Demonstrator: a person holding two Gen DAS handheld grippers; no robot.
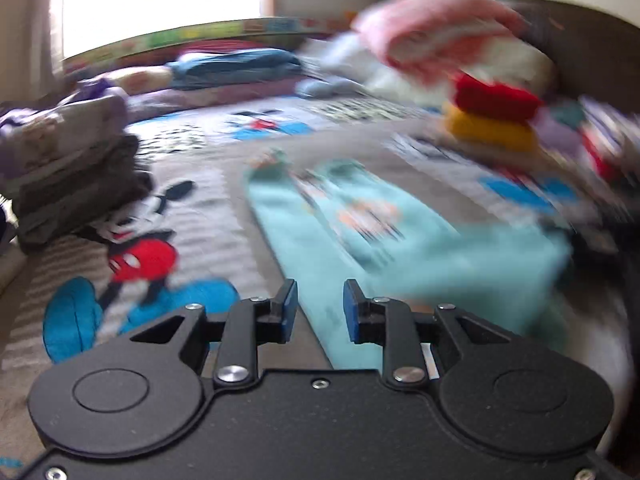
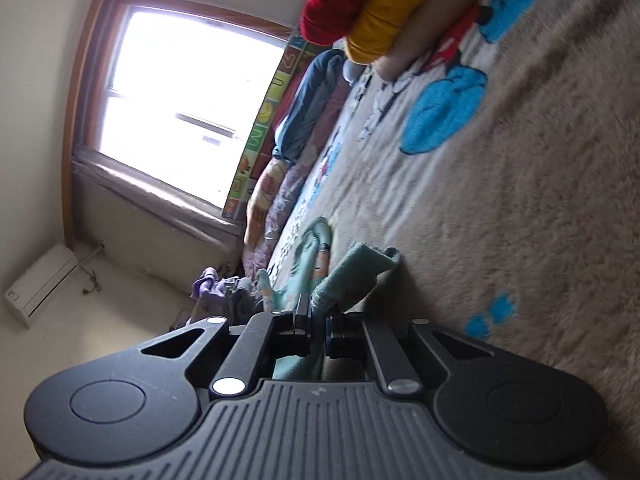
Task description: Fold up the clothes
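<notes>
We are working on a bed [image 1: 224, 184] with a cartoon-mouse blanket, and the thing being folded is a teal garment [image 1: 400, 248] with a printed front, lying flat on the blanket in the left wrist view. Our right gripper [image 2: 318, 322] is pinching a bunched edge of that garment, jaws pressed almost together on the cloth. Our left gripper [image 1: 320, 308] is hanging just above the near edge with jaws slightly spread, nothing between them.

Risks from here: the right pinch is holding only a thin bunch, so a quick pull is likely slipping it out. The left jaws are narrow, so they may be missing the edge or grabbing the blanket too. Folded stacks, red and yellow [image 1: 492, 116] and dark ones [image 1: 76, 184], are sitting near, so a wide swing could be knocking them over.
</notes>
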